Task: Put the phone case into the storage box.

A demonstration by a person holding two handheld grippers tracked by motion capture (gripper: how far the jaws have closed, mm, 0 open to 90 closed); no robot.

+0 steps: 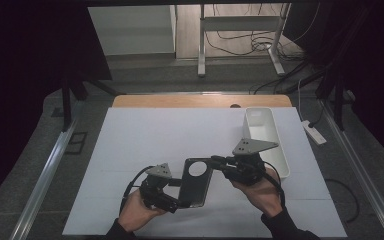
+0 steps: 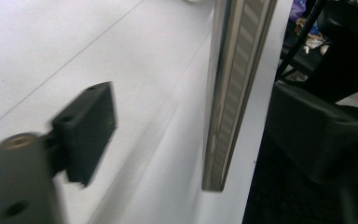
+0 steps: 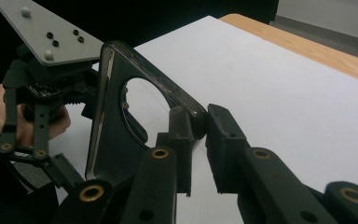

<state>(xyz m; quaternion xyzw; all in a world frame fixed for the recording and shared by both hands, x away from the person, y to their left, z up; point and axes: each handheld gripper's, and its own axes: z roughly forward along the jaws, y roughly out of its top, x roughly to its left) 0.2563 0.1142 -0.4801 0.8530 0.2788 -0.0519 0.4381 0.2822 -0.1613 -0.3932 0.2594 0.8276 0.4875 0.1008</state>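
Lower centre of the high view, just above the white-covered surface [image 1: 145, 135]: a dark phone case [image 1: 196, 182] with a round camera cutout is held between the two grippers. Left gripper [image 1: 172, 202] takes it at the lower end, right gripper [image 1: 219, 164] at the upper corner beside the cutout.

Right gripper view: jaws clamped on the rim of the phone case [image 3: 107, 140] at its corner, pads either side of the thin wall. Left gripper [image 3: 37, 112] visible beyond, with its grey plate.

Left gripper view: the case appears edge-on as a glossy strip [image 2: 228, 93]. One jaw stands apart to the left and the other side is a dark blur, so I cannot tell whether this gripper is actually clenched on the case.

Risks, as a judgement:
- The right hold is on a narrow corner edge; any twist between the hands could lever the case out.
- If the case is flexible, pulling the hands apart may bow it and pop a grip.

Materials: case is dark, smooth, slightly shiny, rounded at the corners, thin-walled. A white rectangular plastic bin [image 1: 267, 140] stands to the right, glossy, with rounded corners. The wooden surface edge shows at the far side.
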